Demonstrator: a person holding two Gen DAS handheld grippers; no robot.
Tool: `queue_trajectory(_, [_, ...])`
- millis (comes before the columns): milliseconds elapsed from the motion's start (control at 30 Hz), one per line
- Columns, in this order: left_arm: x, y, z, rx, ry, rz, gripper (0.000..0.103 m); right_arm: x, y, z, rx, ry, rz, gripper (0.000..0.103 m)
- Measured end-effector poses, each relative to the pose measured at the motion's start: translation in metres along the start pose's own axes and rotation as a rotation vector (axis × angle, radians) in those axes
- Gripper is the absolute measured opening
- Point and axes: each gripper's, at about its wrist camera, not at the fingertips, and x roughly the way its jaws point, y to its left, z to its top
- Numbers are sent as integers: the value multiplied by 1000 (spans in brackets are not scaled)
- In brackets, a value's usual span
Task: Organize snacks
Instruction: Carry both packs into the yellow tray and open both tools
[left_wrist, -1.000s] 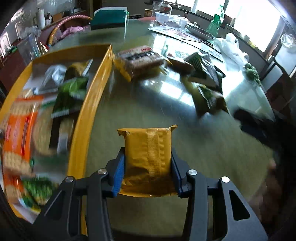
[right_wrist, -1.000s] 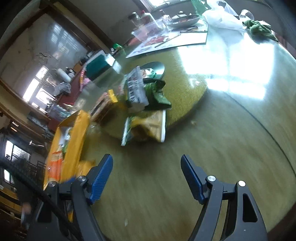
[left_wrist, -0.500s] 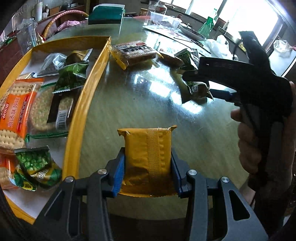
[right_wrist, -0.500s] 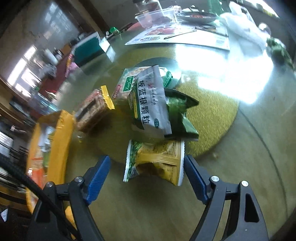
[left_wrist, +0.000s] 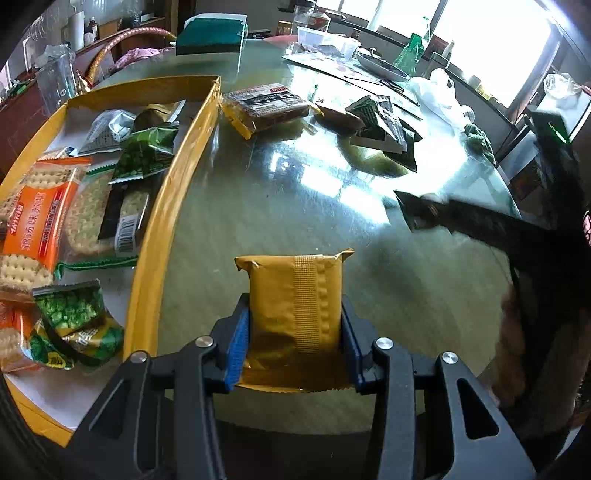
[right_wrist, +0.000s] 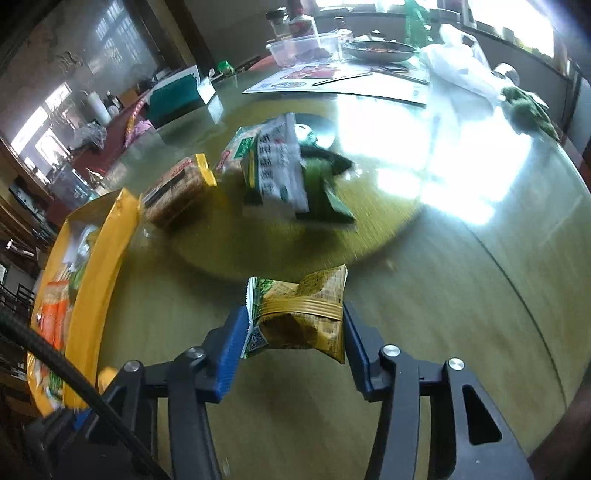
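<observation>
Home dining rm: big round glass-topped bench (left_wrist: 295, 206) w/ turntable (right_wrist: 369, 229), dish (right_wrist: 380, 50), food tub (right_wrist: 306, 48), jars, windows, wooden cabinets.

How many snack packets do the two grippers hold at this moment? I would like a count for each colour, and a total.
Plain mustard-yellow foil packet, clamped in the left gripper: 1
Yellow-and-green printed packet, between the pads of the right gripper, whose jaws have just been closing on it: 1
Total: 2
</observation>
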Motion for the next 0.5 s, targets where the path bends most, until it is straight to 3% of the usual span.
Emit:
queue_trajectory(233, [-2, -2, -4, 1, -5, -10, 46, -28, 2, -52, 3, -42, 55, 41])
queue_trajectory(500, [-13, -4, -12, -3, -40, -21, 46, -37, 3, -70, 19, -64, 96, 37])
